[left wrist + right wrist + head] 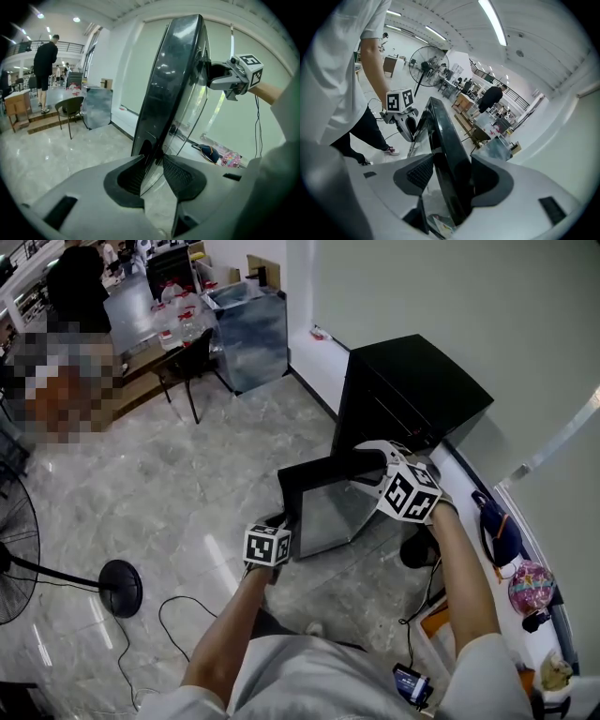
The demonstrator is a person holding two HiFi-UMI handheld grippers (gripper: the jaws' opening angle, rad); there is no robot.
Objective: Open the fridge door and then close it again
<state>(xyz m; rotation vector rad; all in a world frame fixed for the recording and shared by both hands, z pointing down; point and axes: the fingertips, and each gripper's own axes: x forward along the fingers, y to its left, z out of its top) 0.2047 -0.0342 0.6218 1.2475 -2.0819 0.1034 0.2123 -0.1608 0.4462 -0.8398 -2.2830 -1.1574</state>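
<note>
Fridge door [323, 502] stands swung open from the black fridge [412, 390], out over the tiled floor [141, 493]. The left gripper [279, 521] has its jaws clenched on the door's free edge. The right gripper [373, 465] straddles the door's top edge, jaws released.

Black fridge [412, 390], door [328, 507] ajar — left tongs [279, 524] and right tongs [373, 468] at its top edge

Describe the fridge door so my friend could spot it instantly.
By the pale wall stands a low black fridge. Its door stands open over the marble floor, with the left claw and right claw straddling its top edge. Unlike the fridge's solid black body, it is a glass pane in a glossy black frame.
</note>
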